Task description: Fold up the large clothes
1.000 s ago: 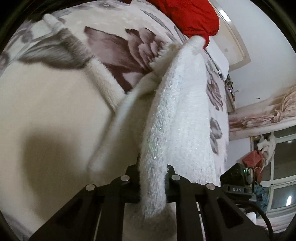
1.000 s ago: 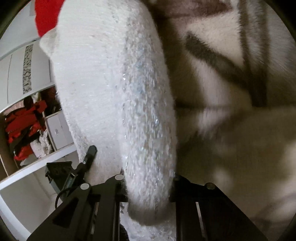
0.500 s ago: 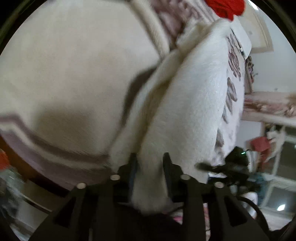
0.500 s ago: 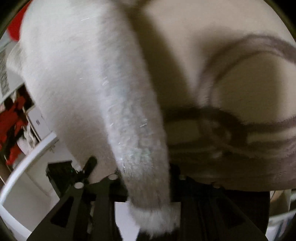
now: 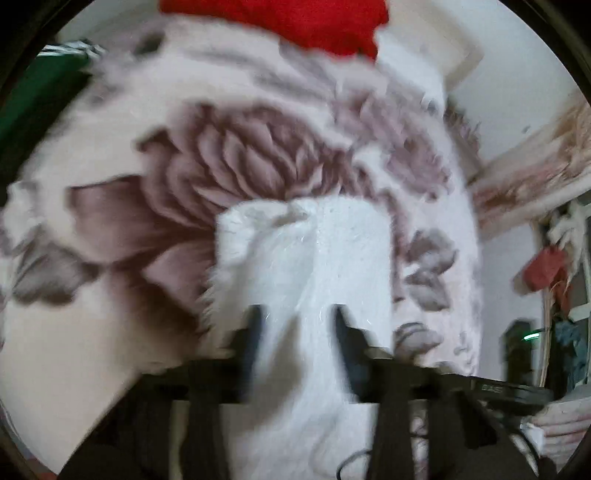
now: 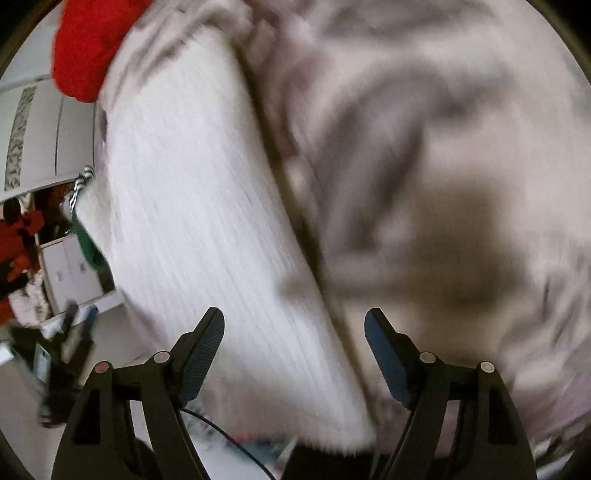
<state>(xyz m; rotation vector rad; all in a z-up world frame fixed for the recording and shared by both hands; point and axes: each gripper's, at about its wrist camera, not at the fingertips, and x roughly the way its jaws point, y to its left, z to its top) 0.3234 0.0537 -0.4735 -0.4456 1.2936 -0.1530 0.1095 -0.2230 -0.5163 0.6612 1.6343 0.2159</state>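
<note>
The white fuzzy garment (image 5: 314, 258) lies on the floral blanket (image 5: 221, 177) of the bed, folded narrow. The left gripper (image 5: 297, 332) seems to pinch its near edge, though blur hides contact. The right gripper (image 6: 293, 332) has its 2 fingers spread, holding nothing. Further folds likely remain.

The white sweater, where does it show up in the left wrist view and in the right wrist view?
Left wrist view: white sweater sits at lower center, running down between the left gripper fingers.
Right wrist view: it fills the left-center as a long diagonal band.
Shared landmark: the red cloth at the top of both views.
</note>
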